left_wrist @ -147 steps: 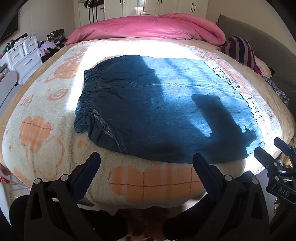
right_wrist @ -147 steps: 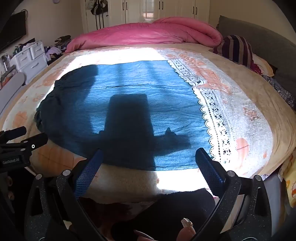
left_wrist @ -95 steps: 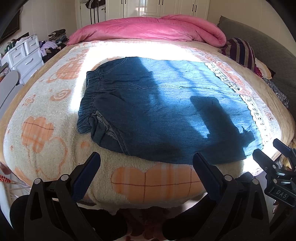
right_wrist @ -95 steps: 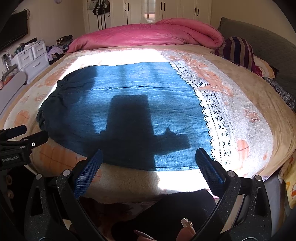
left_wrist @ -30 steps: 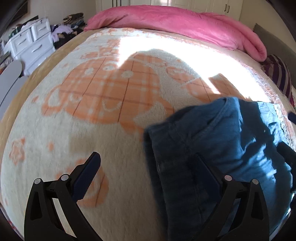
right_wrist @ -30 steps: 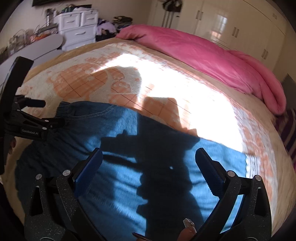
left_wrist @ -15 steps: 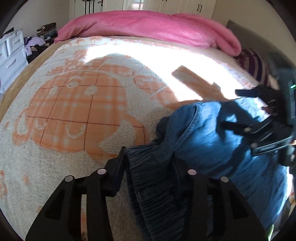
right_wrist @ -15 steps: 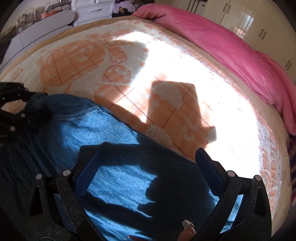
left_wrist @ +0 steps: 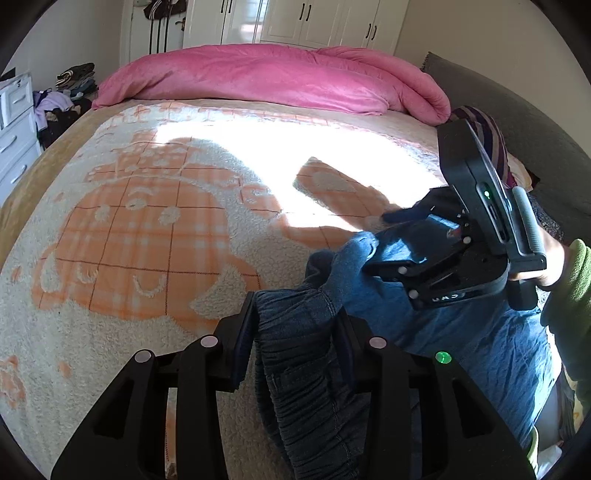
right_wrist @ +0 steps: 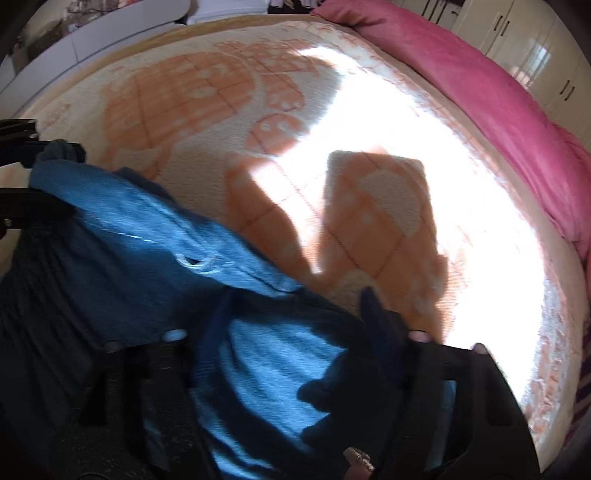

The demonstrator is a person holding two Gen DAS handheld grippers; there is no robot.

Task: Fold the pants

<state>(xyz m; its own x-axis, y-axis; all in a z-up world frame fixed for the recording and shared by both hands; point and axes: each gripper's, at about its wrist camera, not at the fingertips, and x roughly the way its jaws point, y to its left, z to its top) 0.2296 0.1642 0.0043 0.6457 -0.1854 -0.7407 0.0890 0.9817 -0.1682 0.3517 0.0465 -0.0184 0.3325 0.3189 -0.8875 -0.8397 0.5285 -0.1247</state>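
Blue denim pants with a gathered elastic waistband lie bunched on the near right part of the bed, on a fluffy cream fleece blanket with an orange checked bear print. Denim is soft, thin, finely ribbed at the waistband, darker there, lighter blue on the leg panels.

Left claw, black plastic with dark blue textured pads: jaws closed in on the ruched waistband, clamped on the pants, fabric filling the gap and hanging below.

Right claw, same black build, seen side-on in the left wrist view: jaws have just been closing, and they pinch a raised fold of the lighter denim further along the top edge. A hand in a green sleeve holds its handle.

Left wrist view only: rolled pink plush duvet across the head of the bed, striped purple cushion, grey padded headboard, white wardrobe doors, white drawer unit, clothes pile.

Right wrist view, blurred: right claw from behind with denim between the pads, a white stitched seam loop on the pants, and the left claw's black tips at the far left edge. Strong sun patch and hard rectangular shadow on the blanket.
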